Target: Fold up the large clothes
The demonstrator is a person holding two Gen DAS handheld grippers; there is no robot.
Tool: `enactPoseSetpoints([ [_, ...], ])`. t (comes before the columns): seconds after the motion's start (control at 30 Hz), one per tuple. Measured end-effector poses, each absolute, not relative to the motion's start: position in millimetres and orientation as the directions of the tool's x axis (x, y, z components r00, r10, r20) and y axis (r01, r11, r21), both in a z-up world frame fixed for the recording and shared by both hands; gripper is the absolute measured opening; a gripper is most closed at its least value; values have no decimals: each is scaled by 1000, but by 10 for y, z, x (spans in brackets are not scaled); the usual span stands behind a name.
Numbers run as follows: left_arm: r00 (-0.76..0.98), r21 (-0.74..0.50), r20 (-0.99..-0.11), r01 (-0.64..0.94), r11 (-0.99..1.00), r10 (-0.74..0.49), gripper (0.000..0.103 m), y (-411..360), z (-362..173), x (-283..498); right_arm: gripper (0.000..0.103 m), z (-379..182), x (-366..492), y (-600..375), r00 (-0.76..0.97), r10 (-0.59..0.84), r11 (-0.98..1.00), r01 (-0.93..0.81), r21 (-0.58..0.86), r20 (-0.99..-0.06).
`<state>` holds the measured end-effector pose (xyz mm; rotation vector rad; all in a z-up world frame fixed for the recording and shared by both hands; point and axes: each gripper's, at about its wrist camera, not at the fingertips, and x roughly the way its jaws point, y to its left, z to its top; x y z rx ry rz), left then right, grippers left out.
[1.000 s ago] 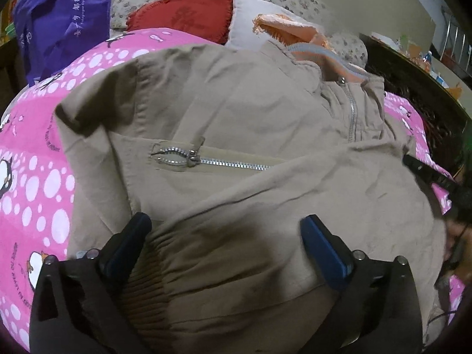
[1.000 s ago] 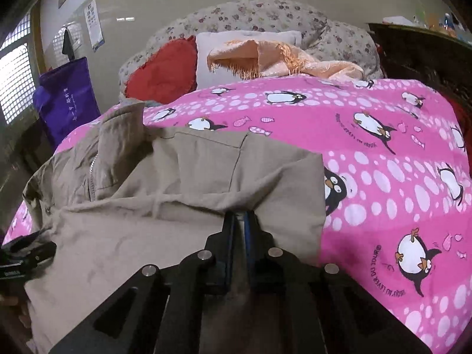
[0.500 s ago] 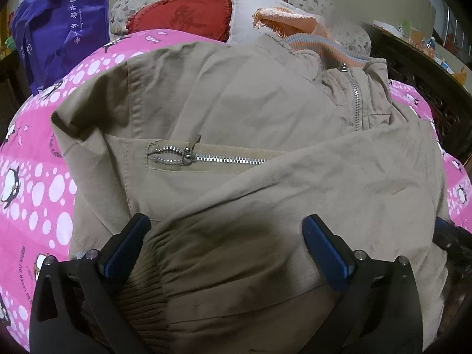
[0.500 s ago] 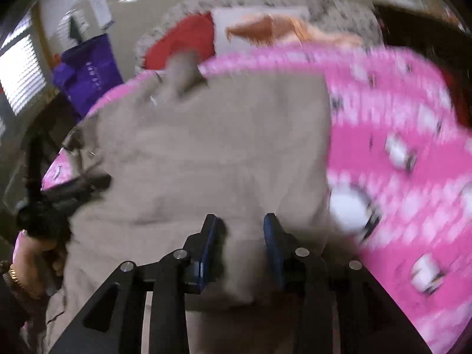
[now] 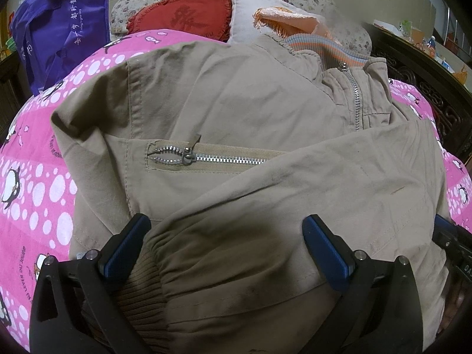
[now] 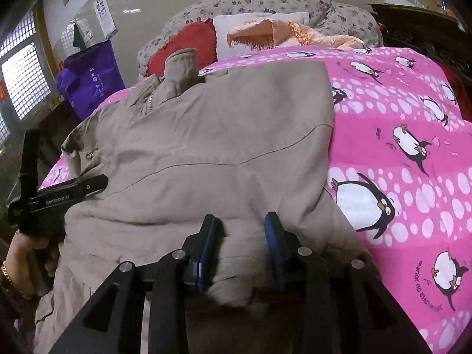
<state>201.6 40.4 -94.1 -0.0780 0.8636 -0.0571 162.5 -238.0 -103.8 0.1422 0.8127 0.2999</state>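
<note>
Jacket lies on the bed, its sides folded in. Your right jaws have just been opening around a fold; your left jaws stand spread. Final folds remain.

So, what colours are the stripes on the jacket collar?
Grey-blue and orange stripes on the collar of the jacket; the left wrist view shows it best.

"genrobot.ai" stands on the left gripper; purple bag bears unreadable white characters.
</note>
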Motion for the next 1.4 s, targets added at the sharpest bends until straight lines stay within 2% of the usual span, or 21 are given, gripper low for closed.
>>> enactPoseSetpoints([
  [0.3,648,-90,-758,18,996,-80,103,400,-942,2013,41,-1041,1639,-2378,645,331,943,-218,249,-688],
  [0.93,648,-86,-758,12,996,-73,103,398,-939,2009,43,-1029,1636,-2394,644,355,935,-224,277,-677],
  [1.0,648,-85,-758,11,996,-72,103,395,-940,2005,47,-1020,1624,-2365,645,357,934,-232,272,-676],
  [1.17,649,-90,-757,11,996,-76,103,402,-938,2008,72,-1005,1609,-2216,631,359,931,-288,223,-687],
  [1.27,650,-90,-757,11,996,-76,103,401,-941,2006,79,-1012,1611,-2168,624,361,929,-305,210,-693],
  [1.4,651,-92,-756,11,996,-77,103,405,-942,2006,80,-1014,1613,-2168,620,365,927,-310,211,-694],
])
